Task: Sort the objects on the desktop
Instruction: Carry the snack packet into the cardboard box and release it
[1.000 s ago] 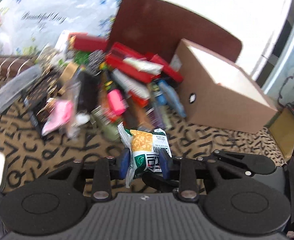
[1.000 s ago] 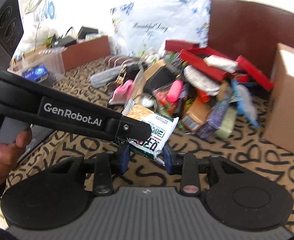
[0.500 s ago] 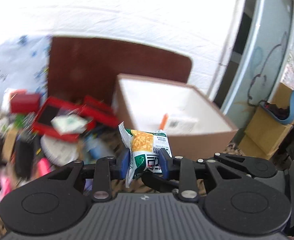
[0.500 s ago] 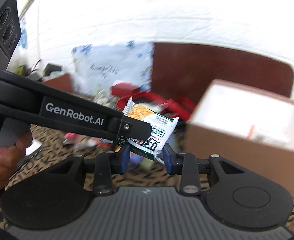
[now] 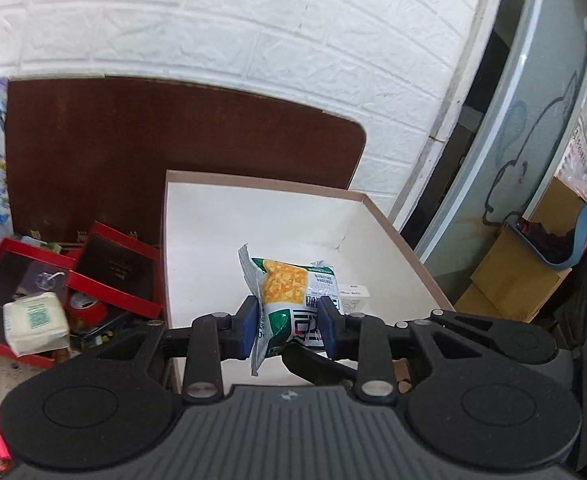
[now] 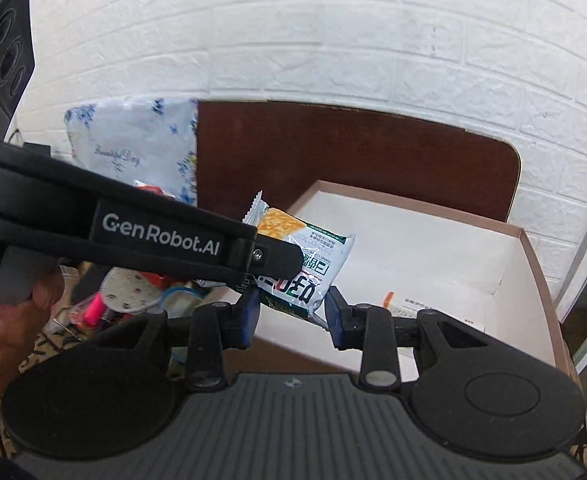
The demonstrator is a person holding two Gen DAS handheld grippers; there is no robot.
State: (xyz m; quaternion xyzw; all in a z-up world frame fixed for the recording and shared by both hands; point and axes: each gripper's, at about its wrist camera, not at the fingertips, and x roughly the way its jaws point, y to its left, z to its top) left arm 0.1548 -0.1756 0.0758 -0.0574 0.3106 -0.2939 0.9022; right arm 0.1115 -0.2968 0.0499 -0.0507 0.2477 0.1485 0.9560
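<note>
My left gripper (image 5: 289, 330) is shut on a green and white snack packet (image 5: 289, 300) and holds it over the open cardboard box (image 5: 253, 224). In the right wrist view the same packet (image 6: 305, 256) hangs between the pads of my right gripper (image 6: 292, 316), whose blue pads also press its lower edge. The left gripper's arm crosses that view from the left. The box (image 6: 433, 248) has a white inside with a small white item (image 5: 353, 294) lying on its floor.
Open red boxes (image 5: 53, 276) and a white packet (image 5: 35, 322) lie left of the cardboard box. A brown board (image 5: 133, 140) leans on the white brick wall. A floral bag (image 6: 133, 148) and pile of small items (image 6: 125, 296) lie at left. Cardboard boxes (image 5: 517, 280) stand at right.
Both grippers have lifted the snack packet from above the patterned table and the pile, swung right, and now hold it over the open cardboard box.
</note>
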